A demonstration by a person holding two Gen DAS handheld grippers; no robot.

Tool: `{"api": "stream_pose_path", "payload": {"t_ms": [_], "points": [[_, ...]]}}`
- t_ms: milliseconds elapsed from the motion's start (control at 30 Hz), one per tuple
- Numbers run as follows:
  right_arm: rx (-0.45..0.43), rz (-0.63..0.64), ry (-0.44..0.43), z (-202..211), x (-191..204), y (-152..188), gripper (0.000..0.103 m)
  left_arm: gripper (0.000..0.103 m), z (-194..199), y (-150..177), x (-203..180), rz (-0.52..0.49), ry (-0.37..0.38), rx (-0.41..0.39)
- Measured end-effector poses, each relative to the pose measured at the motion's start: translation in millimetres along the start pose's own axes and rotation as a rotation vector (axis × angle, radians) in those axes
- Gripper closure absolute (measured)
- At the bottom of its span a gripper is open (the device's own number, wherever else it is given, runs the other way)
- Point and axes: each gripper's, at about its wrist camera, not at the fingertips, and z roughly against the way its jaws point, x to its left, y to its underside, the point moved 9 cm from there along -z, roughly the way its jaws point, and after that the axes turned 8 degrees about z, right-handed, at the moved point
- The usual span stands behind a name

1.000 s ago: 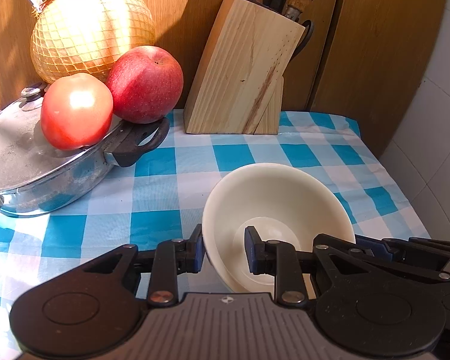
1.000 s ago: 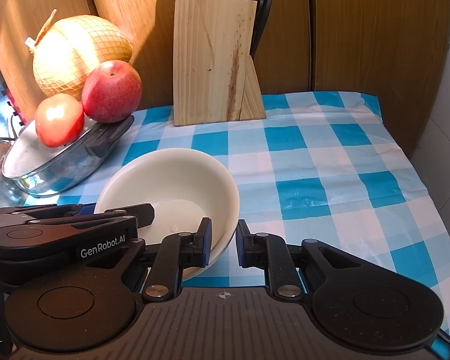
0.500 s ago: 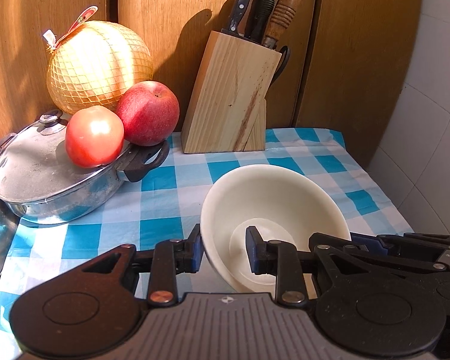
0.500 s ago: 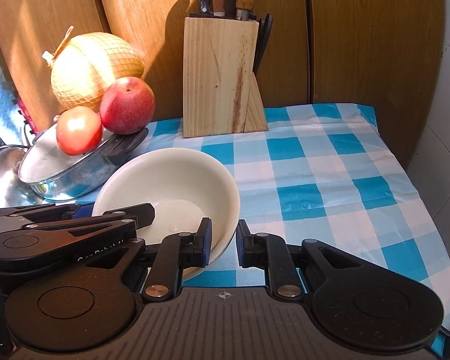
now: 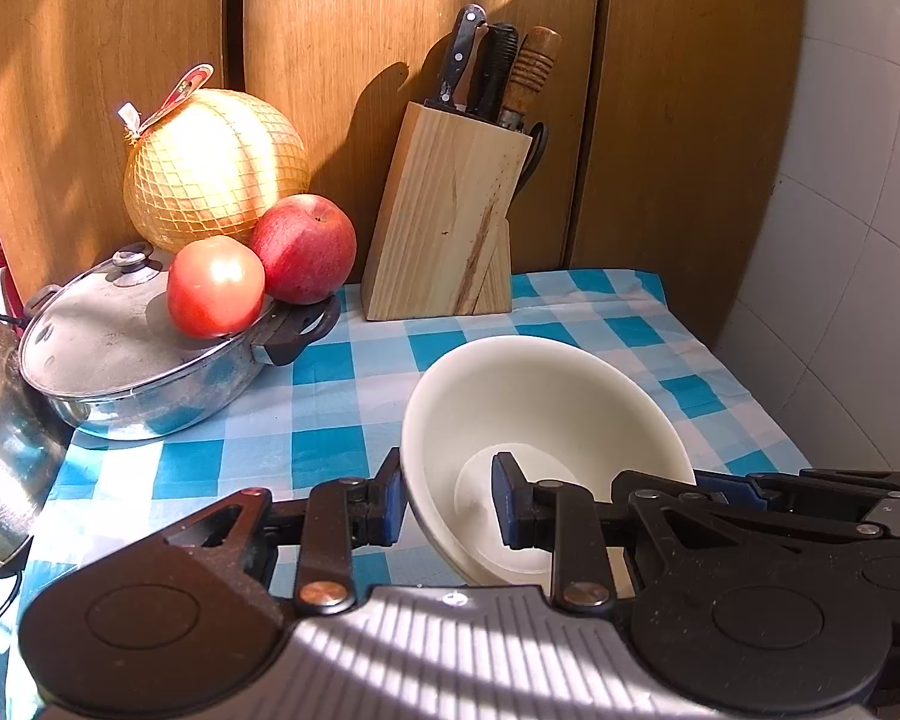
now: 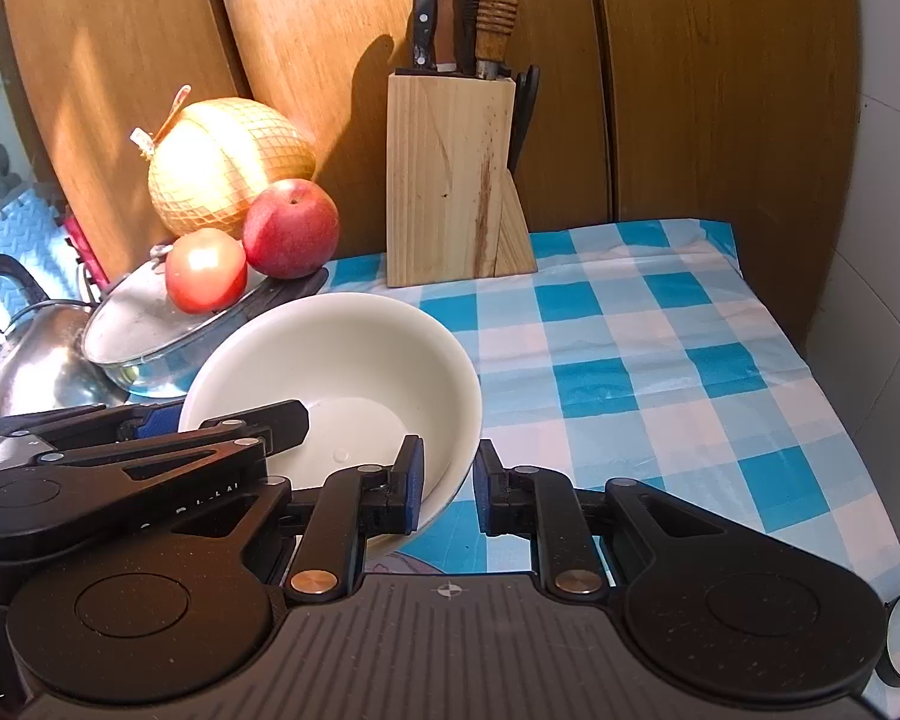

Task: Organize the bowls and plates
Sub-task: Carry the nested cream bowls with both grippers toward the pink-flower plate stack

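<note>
Two handheld grippers clamp one cream bowl (image 5: 546, 420) above a blue-checked tablecloth (image 6: 660, 372): the left gripper (image 5: 447, 501) pinches its left wall, the right gripper (image 6: 447, 483) its right wall, one finger inside each side. Ahead stand a wooden knife block (image 5: 444, 222) and, to the left, a lidded steel pan (image 5: 126, 360) carrying a tomato (image 5: 216, 286) and apple (image 5: 304, 249).

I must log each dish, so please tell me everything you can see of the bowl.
The bowl is plain cream-white, smooth and glossy, maybe ceramic or plastic, with a round rim, sloping walls and a flat base. It is empty and tilted. The left hand-held gripper pinches its left rim, the right hand-held gripper its right rim, each with one finger inside. It seems raised above the checked cloth.
</note>
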Motion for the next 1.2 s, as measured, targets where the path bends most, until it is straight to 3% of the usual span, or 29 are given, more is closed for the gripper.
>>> {"api": "stream_pose_path", "payload": {"t_ms": [433, 1200], "points": [[-0.005, -0.01, -0.001, 32, 10, 27, 0.078, 0.081, 31, 25, -2, -0.021, 0.0, 0.0], [0.056, -0.011, -0.003, 59, 22, 75, 0.078, 0.081, 54, 71, -6, -0.032, -0.005, 0.069]]}}
